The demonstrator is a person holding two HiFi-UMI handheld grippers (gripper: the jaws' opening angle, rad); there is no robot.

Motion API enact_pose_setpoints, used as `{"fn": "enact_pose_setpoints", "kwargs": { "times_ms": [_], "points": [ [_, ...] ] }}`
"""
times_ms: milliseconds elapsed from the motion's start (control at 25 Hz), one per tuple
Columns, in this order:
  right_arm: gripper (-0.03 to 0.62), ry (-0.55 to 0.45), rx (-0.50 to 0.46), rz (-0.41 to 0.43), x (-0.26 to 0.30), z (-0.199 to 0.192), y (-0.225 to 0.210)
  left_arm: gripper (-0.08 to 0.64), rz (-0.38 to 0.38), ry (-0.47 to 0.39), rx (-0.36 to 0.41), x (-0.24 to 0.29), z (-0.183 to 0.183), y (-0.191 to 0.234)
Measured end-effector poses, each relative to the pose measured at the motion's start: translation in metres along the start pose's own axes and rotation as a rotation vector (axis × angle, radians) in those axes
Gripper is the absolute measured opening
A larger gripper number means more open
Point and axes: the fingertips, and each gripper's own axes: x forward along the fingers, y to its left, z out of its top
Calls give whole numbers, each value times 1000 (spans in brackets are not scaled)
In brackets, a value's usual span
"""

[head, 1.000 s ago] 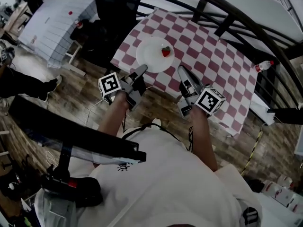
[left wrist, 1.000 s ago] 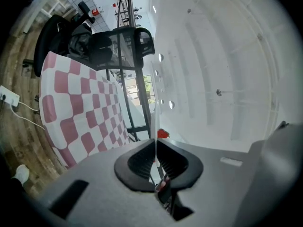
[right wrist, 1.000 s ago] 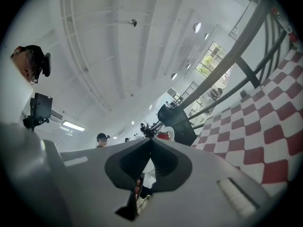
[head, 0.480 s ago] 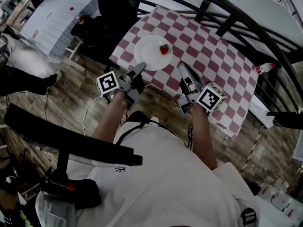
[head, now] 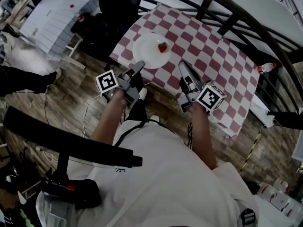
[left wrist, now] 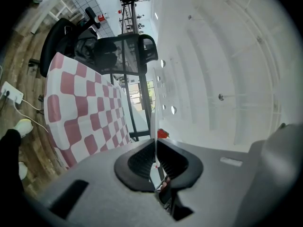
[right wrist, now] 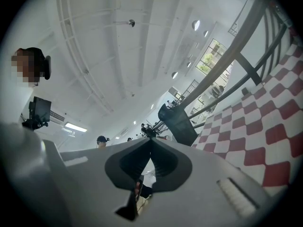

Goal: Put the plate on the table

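A white plate (head: 150, 53) with a red strawberry (head: 163, 47) on it lies over the near left part of the red-and-white checked table (head: 213, 56). My left gripper (head: 140, 65) is shut on the plate's near rim. In the left gripper view that rim (left wrist: 154, 126) shows as a thin white edge between the jaws of the left gripper (left wrist: 155, 148), with the strawberry (left wrist: 162, 133) just beyond. My right gripper (head: 182, 65) hovers at the table's near edge, to the right of the plate. The right gripper (right wrist: 150, 141) is shut with nothing in it.
A black office chair (head: 118, 6) stands at the table's far left. Dark curved rails (head: 246, 18) run behind the table. A plastic bottle (head: 265, 68) lies at the table's right end. Wooden floor with cables (head: 90, 110) lies to the left.
The plate and the left gripper on it have shifted slightly farther over the table. The right gripper has hardly moved.
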Motion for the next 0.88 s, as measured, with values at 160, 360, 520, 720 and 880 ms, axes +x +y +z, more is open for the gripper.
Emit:
{"fn": "enact_pose_setpoints", "kwargs": {
  "times_ms": [160, 360, 520, 720, 880],
  "points": [
    [8, 1, 4, -12, 9, 1, -5, 20, -4, 10, -9, 9, 9, 4],
    [8, -2, -3, -31, 26, 8, -15, 19, -6, 21, -17, 23, 26, 7],
    [8, -11, -6, -38, 41, 17, -25, 20, -7, 32, -15, 37, 42, 11],
    [8, -19, -7, -46, 58, 22, -35, 20, -10, 44, -13, 48, 60, 17],
    [8, -12, -3, -59, 77, 32, -50, 19, 0, 52, -20, 67, 78, 24]
  ]
}}
